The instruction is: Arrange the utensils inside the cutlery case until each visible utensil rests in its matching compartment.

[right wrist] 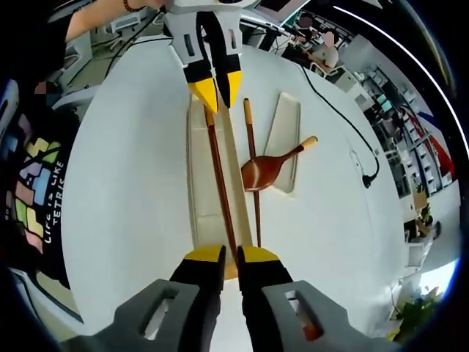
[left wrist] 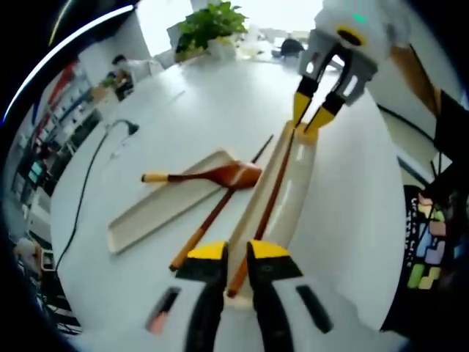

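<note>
A: Since both claws sit at opposite ends of the same chopstick (left wrist: 270,194), I read the step as seating it in the case (left wrist: 293,198); agree?

B: Yes; on the table (left wrist: 205,103) the case lies lengthwise between the claws, with the chopstick inside it along its slot. Left gripper (left wrist: 234,253) is narrow and pinched on the near end; right gripper (left wrist: 311,121) is narrow on the far end.

A: How to do it well?

B: Keep both ends level and lower together; let go only once it lies flat, or the thin stick may roll or tip out.

A: Everything else?

B: Tray (left wrist: 154,213) just beside the case; second chopstick (left wrist: 220,205) lies slanted between them, outside any slot; spoon (left wrist: 212,174) rests across the tray with its bowl over that stick; both probably not yet sorted.

A: Materials?

B: Table smooth, white, glossy; case and tray cream, hard, shallow-rimmed, looks like plastic; chopsticks slim dark wood with lighter tips; spoon lacquered brown wood with a pale handle end.
</note>
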A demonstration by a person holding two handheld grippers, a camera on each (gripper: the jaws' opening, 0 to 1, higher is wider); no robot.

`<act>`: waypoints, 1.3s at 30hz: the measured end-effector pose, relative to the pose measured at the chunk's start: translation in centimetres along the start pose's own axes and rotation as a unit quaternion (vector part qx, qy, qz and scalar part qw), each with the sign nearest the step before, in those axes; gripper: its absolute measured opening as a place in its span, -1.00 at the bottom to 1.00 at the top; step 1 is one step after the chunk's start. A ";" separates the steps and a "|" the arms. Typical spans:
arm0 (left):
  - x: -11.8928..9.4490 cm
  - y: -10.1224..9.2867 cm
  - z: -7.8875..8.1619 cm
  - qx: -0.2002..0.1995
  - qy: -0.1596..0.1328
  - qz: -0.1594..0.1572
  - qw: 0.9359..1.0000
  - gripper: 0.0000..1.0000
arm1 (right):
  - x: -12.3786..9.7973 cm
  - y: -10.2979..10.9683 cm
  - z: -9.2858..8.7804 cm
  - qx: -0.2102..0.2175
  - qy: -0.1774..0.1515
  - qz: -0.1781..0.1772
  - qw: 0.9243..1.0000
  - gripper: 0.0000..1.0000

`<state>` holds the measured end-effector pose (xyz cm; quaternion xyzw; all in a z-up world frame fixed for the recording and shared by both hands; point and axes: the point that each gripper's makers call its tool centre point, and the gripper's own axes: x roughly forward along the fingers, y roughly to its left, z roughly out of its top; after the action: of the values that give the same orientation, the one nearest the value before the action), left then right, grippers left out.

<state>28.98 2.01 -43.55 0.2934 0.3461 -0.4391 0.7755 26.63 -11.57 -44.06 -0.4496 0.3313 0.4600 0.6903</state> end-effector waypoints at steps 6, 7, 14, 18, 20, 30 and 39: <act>-0.3 0.2 0.1 0.017 0.007 0.012 1.000 -0.78 | -0.1 -0.2 0.9 -0.005 -0.010 -0.002 1.000 -0.86; -0.6 0.5 -0.3 0.033 0.023 0.018 0.999 -0.78 | -0.1 -0.2 1.1 -0.004 -0.012 -0.001 1.000 -0.85; -1.9 4.1 -0.4 0.065 0.052 0.059 0.995 -0.77 | 0.0 -1.0 2.2 -0.004 -0.019 -0.008 1.000 -0.83; -1.5 4.9 -1.3 0.062 0.066 0.054 0.994 -0.75 | 0.4 -1.4 3.4 -0.001 -0.026 -0.001 1.000 -0.83; -0.8 4.8 -2.3 0.106 0.086 0.037 0.990 -0.69 | 0.5 -1.7 4.6 0.010 -0.043 0.005 0.999 -0.83; 0.8 7.5 -2.9 0.152 0.111 0.060 0.980 -0.56 | 2.2 -3.4 8.6 0.026 -0.072 -0.013 0.997 -0.81; 2.2 7.1 -3.8 0.176 0.133 0.023 0.975 -0.44 | 2.9 -3.4 9.1 -0.018 -0.075 -0.031 0.997 -0.76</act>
<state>35.02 6.98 -46.47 0.4892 0.3568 -0.4317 0.6686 31.22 -2.76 -42.14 -0.4362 0.2565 0.4768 0.7187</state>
